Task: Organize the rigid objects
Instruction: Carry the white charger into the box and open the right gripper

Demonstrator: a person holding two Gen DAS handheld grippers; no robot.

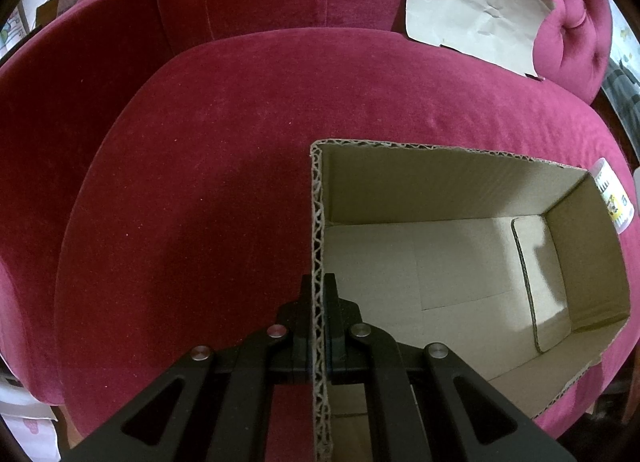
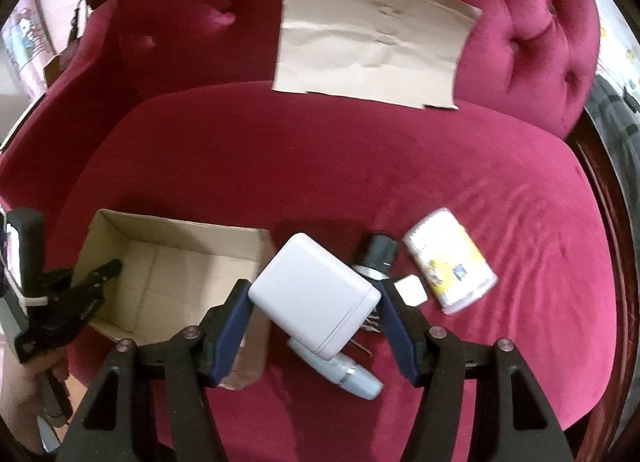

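A crimson velvet sofa seat cushion [image 2: 360,166] carries everything here. On its front left part sits an open brown corrugated cardboard box [image 2: 168,270], empty inside. The left tongs [image 1: 320,302] are clamped on the box's left wall, one finger outside and one inside, most likely to steady the box so that it does not slide on the soft velvet while things are dropped in.

The right tongs [image 2: 314,298] hold a white rounded rectangular plastic case [image 2: 314,294] tilted in the air, pinched across its width between blue-padded fingers [image 2: 230,326], just beside the box's right wall and not yet over the opening. It looks to be on its way into the box.

More items lie in a loose cluster on the cushion's front right part: a pale blue tube-shaped bottle [image 2: 344,374] lying on its side under the case, a black cylindrical knob with a metal base [image 2: 380,250], a small cream square tile [image 2: 409,289], and a clear cylindrical tub with a yellow and white printed label [image 2: 450,258] on its side. The label's writing is too blurred to read, and no brand can be made out anywhere.

A creased sheet of brown paper [image 2: 368,50] leans against the tufted backrest, well apart from the rest
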